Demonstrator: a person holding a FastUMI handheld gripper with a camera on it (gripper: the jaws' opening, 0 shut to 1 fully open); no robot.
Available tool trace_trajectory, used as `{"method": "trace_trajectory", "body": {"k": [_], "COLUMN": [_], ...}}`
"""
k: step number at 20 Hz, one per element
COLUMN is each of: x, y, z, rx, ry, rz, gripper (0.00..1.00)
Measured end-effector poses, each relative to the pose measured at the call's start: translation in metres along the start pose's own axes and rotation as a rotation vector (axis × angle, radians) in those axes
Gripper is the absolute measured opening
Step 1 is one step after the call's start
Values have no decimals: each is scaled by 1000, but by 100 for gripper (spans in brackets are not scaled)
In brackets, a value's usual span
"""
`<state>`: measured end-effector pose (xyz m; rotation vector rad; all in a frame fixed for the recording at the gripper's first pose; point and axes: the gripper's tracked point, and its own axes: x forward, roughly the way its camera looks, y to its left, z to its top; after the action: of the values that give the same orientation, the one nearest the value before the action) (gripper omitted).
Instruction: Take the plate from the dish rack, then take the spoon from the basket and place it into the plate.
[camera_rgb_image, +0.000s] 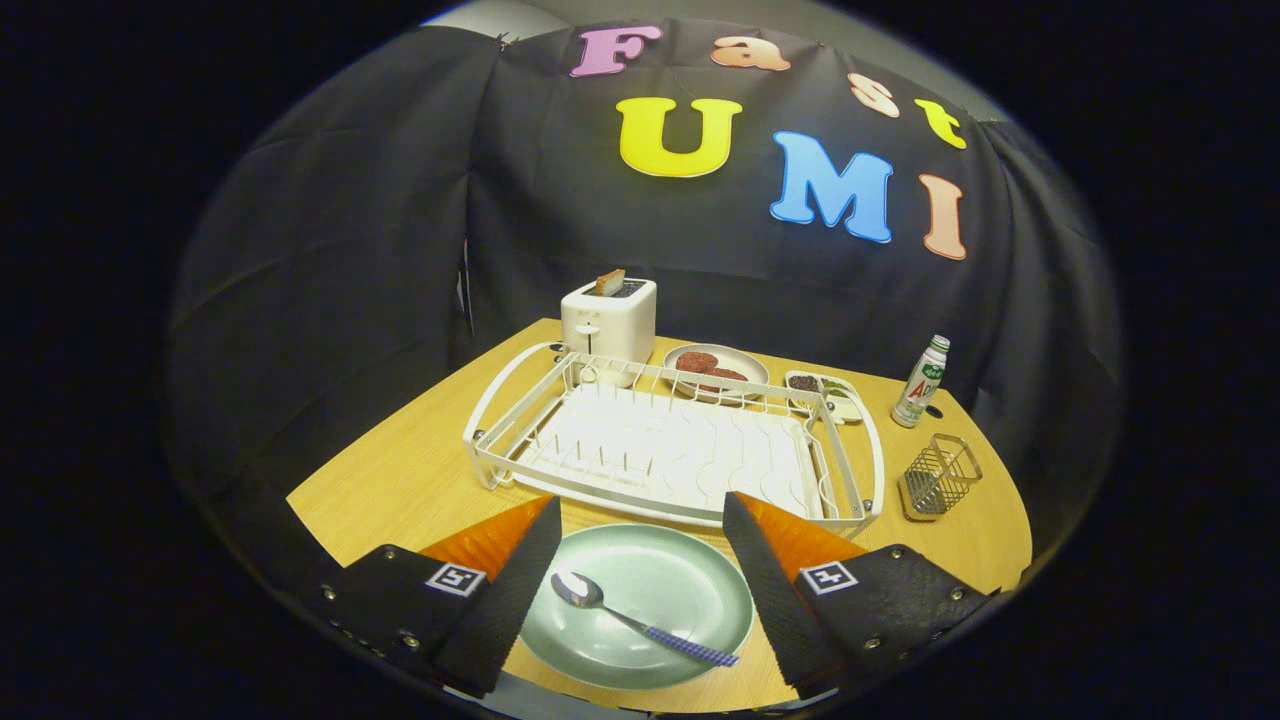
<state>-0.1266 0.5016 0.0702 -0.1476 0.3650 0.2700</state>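
Observation:
A pale green plate (680, 590) lies flat on the wooden table, between my two fingers and just in front of the dish rack. A metal spoon (632, 618) with a blue patterned handle rests inside the plate, bowl toward the left finger. My gripper (640, 512) is open, its fingers wide apart above the plate and touching nothing. The white wire dish rack (560, 395) stands just beyond the fingertips with nothing in its slots. A small wire basket (938, 477) sits to the right of the rack and looks to hold nothing.
A white toaster (608, 320) with a slice of bread stands behind the rack. Beside it are a plate of brownish food (716, 368), a small tray of food (825, 393) and a bottle (921, 381). The table's edges lie close on both sides.

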Motion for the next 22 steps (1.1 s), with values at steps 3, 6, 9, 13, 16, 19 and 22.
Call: {"method": "trace_trajectory", "body": {"k": [3,6,9,13,16,19,22], "x": [2,2,-11,-34,-54,-75,-93], "y": [-2,-4,-21,-55,-93,-150,-224], "z": [0,3,31,95,148,192,218], "rx": [9,15,13,50,83,134,187], "ry": [7,3,-52,-183,-282,-360,-435], "rz": [6,13,-13,-59,-105,-178,-263], "gripper": [99,99,99,98,98,98,98]}}
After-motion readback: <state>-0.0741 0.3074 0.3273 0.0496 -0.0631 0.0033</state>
